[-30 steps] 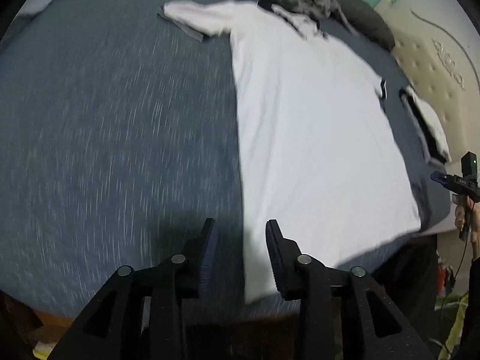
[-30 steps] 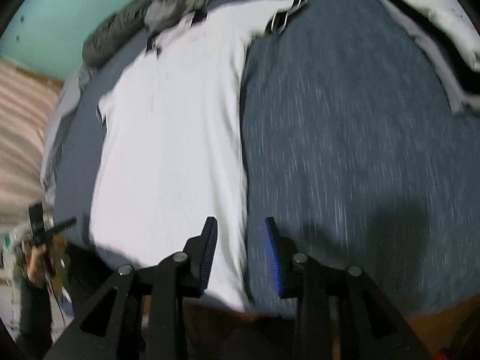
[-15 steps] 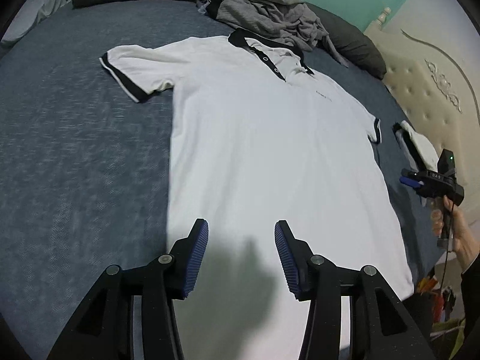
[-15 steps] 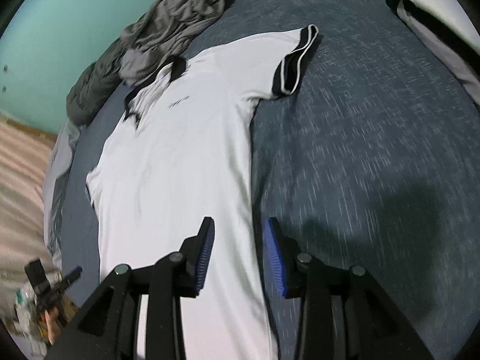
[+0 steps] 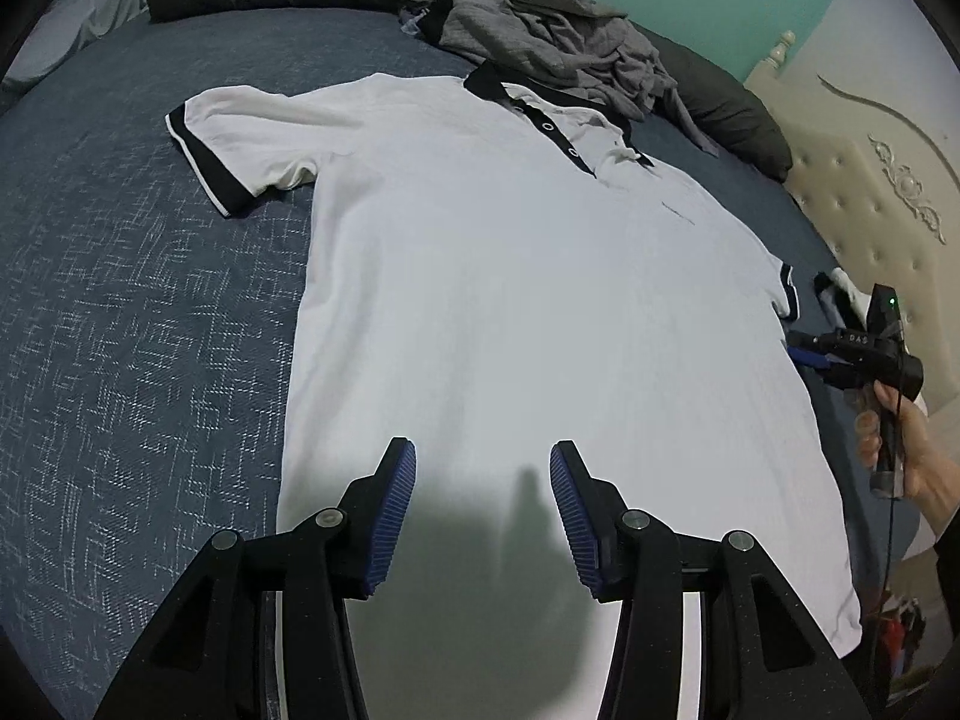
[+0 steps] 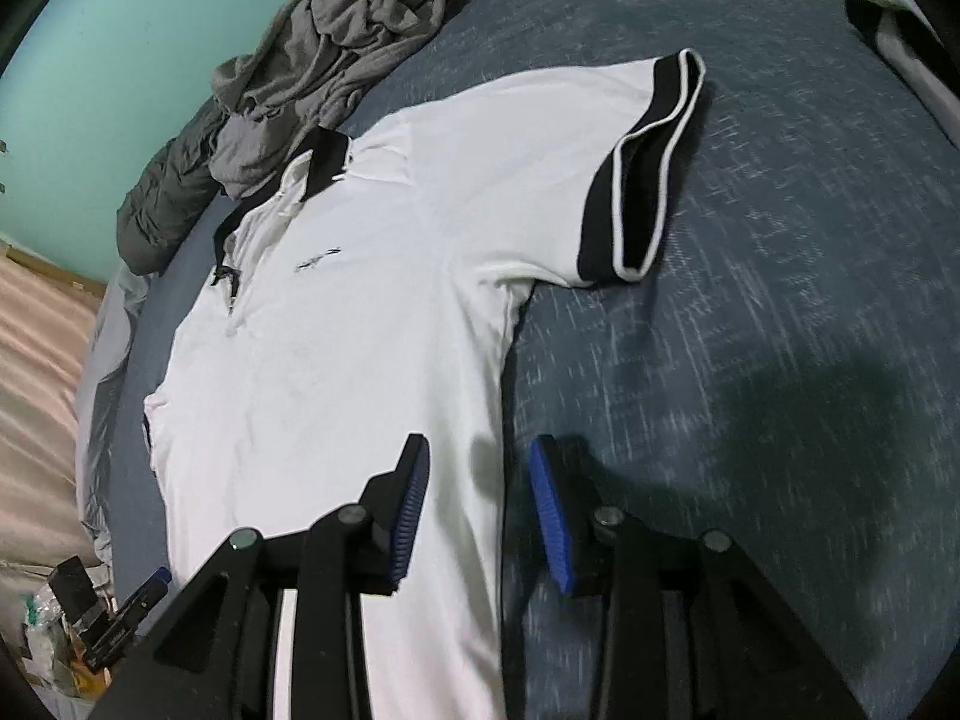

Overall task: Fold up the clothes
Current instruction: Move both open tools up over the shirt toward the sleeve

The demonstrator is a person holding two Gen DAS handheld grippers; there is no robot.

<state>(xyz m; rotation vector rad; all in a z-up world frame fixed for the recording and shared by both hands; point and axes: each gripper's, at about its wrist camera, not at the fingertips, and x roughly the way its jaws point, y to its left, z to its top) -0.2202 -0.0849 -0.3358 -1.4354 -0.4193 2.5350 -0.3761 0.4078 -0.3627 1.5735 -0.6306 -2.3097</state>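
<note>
A white polo shirt (image 5: 510, 300) (image 6: 336, 360) with a black collar and black sleeve cuffs lies flat, face up, on the dark blue bed (image 5: 120, 300) (image 6: 780, 300). My left gripper (image 5: 483, 456) hangs open above the shirt's lower body, with nothing between its fingers. My right gripper (image 6: 480, 450) hovers over the shirt's side edge below the armpit; its jaws are closing slightly and grip nothing. In the left wrist view the right gripper (image 5: 810, 354) shows past the far sleeve, held by a hand (image 5: 918, 468). The left gripper (image 6: 144, 594) is partly visible in the right wrist view.
A heap of grey clothes (image 5: 558, 42) (image 6: 336, 48) lies just beyond the collar, with a dark pillow (image 5: 720, 114) beside it. Folded black and white garments (image 5: 840, 300) (image 6: 900, 30) sit near the padded headboard (image 5: 870, 192). A teal wall stands behind.
Both grippers have moved in over the shirt from near its hem toward the collar and sunk a little. The left jaws stand wider than a second ago.
</note>
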